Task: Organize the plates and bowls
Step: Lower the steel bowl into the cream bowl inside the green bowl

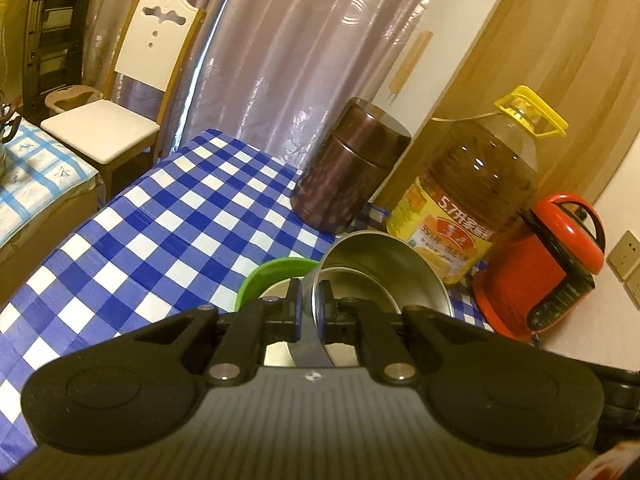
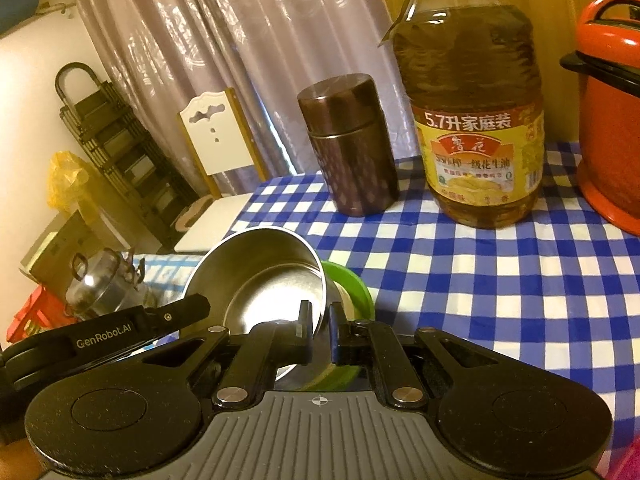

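Blue-and-white checked cloth covers the table point(image 2: 500, 280), with a shiny mauve curtain point(image 1: 280, 40) hanging behind it and a white-backed wooden chair point(image 1: 148, 52) at the far corner. Both tongs grip the same steel bowl point(image 1: 380, 268), a smooth, round, thin-walled vessel with a brushed inner face. It is tilted, and its mouth faces each camera in turn. The left gripper point(image 1: 311, 300) is clamped on the near rim, one pad inside the wall and one outside. The right gripper point(image 2: 320, 320) pinches the rim on its own side in the same way. The bowl hangs above the table, with a green plastic bowl point(image 2: 352, 280) just behind and below it; I cannot tell whether they touch. Farther back stand a brown cylindrical metal canister point(image 2: 352, 144), a large clear oil bottle point(image 2: 480, 120) with a yellow label, and a red rounded cooker point(image 1: 548, 264) with a black handle.
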`<act>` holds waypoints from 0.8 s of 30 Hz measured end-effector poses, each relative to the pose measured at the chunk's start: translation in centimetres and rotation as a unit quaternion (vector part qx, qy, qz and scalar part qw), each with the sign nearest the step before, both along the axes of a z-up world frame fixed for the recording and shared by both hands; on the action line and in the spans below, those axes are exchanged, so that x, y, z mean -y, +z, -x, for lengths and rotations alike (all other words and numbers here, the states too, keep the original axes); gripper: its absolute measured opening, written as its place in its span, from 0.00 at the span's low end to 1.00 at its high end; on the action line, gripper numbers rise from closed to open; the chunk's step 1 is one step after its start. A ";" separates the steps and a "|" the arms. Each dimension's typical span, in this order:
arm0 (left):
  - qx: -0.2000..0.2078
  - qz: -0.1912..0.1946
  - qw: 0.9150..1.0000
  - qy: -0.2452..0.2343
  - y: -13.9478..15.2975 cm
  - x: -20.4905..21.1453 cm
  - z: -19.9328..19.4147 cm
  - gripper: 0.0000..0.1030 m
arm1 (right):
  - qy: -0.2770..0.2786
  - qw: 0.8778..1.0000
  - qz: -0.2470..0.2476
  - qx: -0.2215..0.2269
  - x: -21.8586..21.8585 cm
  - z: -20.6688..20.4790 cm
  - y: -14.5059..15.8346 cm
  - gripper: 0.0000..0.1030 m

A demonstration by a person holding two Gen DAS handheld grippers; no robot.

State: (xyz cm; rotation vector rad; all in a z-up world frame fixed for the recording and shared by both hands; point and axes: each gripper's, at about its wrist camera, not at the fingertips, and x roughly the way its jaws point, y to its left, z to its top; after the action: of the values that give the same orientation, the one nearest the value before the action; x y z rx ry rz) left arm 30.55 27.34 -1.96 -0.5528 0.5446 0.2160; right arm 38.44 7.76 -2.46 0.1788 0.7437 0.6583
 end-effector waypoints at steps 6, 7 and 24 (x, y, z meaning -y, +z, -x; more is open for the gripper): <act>-0.007 0.006 1.000 0.005 -0.6 -0.4 -0.7 0.06 | -0.001 1.000 0.007 0.004 -0.9 -1.2 -0.5 0.07; -0.009 0.004 1.000 0.005 -0.8 -0.5 -0.8 0.06 | -0.001 1.000 0.006 0.003 -0.9 -1.3 -0.5 0.07; -0.037 0.011 0.999 0.013 -3.1 -1.2 -1.7 0.06 | 0.003 1.000 0.000 -0.020 -1.8 -2.7 -2.9 0.07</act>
State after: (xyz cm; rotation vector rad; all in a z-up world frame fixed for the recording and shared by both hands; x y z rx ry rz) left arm 32.23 28.57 -5.03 -0.5746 0.6127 0.2555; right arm 41.15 9.52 -5.33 0.1901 0.7823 0.6618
